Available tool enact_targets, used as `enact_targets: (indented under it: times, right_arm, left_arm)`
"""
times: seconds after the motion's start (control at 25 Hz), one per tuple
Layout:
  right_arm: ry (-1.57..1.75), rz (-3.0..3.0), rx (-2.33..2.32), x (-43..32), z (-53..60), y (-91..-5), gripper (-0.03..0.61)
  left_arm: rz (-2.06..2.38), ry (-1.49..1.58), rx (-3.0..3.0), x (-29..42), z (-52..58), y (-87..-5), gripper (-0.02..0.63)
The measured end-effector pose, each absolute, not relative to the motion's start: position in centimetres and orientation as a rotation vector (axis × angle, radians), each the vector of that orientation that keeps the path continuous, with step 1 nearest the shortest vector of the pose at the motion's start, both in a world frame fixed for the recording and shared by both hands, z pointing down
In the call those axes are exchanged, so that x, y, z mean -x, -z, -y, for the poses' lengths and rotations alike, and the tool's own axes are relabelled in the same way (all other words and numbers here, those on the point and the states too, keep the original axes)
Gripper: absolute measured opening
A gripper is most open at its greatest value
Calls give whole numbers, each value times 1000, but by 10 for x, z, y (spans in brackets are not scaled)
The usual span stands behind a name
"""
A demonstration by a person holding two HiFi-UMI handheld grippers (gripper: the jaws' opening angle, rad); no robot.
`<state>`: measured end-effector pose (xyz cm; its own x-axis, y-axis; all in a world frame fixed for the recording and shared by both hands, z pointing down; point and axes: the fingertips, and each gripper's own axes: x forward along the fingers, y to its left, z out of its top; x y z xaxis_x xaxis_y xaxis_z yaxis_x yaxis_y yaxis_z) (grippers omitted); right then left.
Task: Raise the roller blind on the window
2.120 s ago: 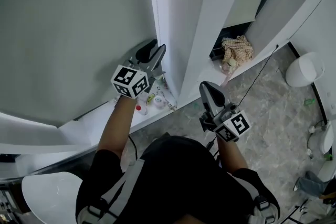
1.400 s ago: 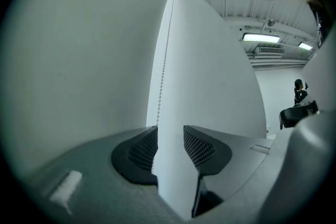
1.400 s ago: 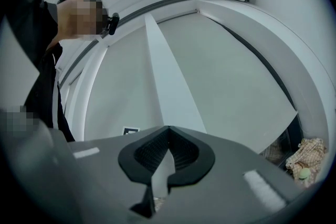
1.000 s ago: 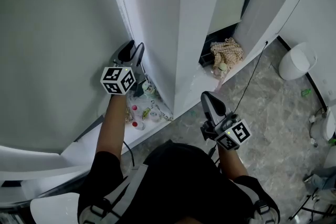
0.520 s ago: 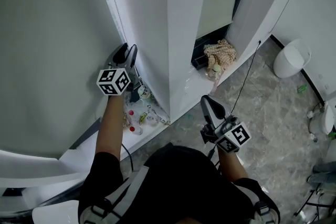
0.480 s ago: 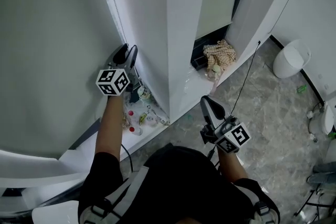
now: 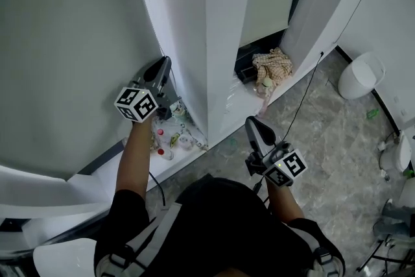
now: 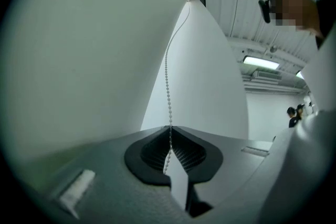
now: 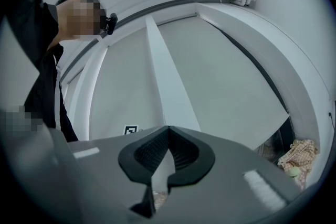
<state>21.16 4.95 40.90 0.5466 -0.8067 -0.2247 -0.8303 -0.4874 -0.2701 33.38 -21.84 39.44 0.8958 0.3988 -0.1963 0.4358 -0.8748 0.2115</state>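
The grey roller blind [image 7: 65, 42] hangs over the window at the left, and it fills the left of the left gripper view as a pale sheet [image 8: 79, 55]. Its white bead chain [image 7: 148, 3] runs down the blind's right edge. My left gripper [image 7: 163, 67] is at that chain, and its jaws have just closed. In the left gripper view the bead chain [image 8: 167, 76] drops straight into the left gripper [image 8: 170, 131], pinched between the ribbed pads. My right gripper [image 7: 254, 126] hangs lower at the right, away from the window. In its own view the right gripper [image 9: 168, 129] is shut with nothing in it.
A white pillar [image 7: 227, 42] stands just right of the chain. Small bottles [image 7: 170, 139] clutter the window sill [image 7: 224, 107] below my left hand. A checked cloth [image 7: 272, 65] lies further along the sill. A black cable [image 7: 305, 97] and a white bin [image 7: 360, 74] are over the marble floor.
The left gripper's jaws, apart half a second ago, have closed on the bead chain. The left hand shifted slightly right and rolled. The right gripper has stayed where it was.
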Motion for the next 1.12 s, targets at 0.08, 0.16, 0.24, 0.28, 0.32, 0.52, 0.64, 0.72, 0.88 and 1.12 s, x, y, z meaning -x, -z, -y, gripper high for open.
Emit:
enact_targets:
  times: [0.08, 0.16, 0.24, 0.28, 0.32, 0.52, 0.64, 0.72, 0.88, 1.12]
  right_arm:
    - [-69, -1373, 2426, -211, -46, -413, 3]
    - [-37, -1415, 2404, -207, -41, -417, 3]
    - [-8, -1460, 2381, -203, -34, -422, 3]
    - [0, -1482, 2369, -199, -30, -423, 3]
    - [4, -1505, 2356, -193, -27, -423, 3]
    - [55, -1597, 2292, -184, -8, -430, 3]
    - [120, -1617, 2265, -210, 9, -446, 3]
    - [138, -1652, 2229, -212, 19, -452, 3]
    - [85, -1893, 2158, -176, 44, -450, 3]
    - [23, -2375, 2124, -125, 97, -476, 276]
  left_arm:
    - [-748, 219, -2702, -313, 202, -388, 11]
    - [-858, 218, -2592, -288, 185, -381, 11]
    - [-951, 241, -2508, -262, 170, -373, 11]
    - [-991, 261, -2474, -247, 163, -366, 11]
    - [-1027, 285, -2441, -230, 157, -357, 11]
    - [-1275, 379, -2198, -159, 127, -312, 11]
    - [-1419, 393, -2140, -153, 113, -296, 11]
    - [-1499, 393, -2163, -140, 99, -286, 11]
    - [-1603, 406, -2248, -95, 72, -268, 12]
    - [-1634, 436, -2225, -73, 68, -257, 11]
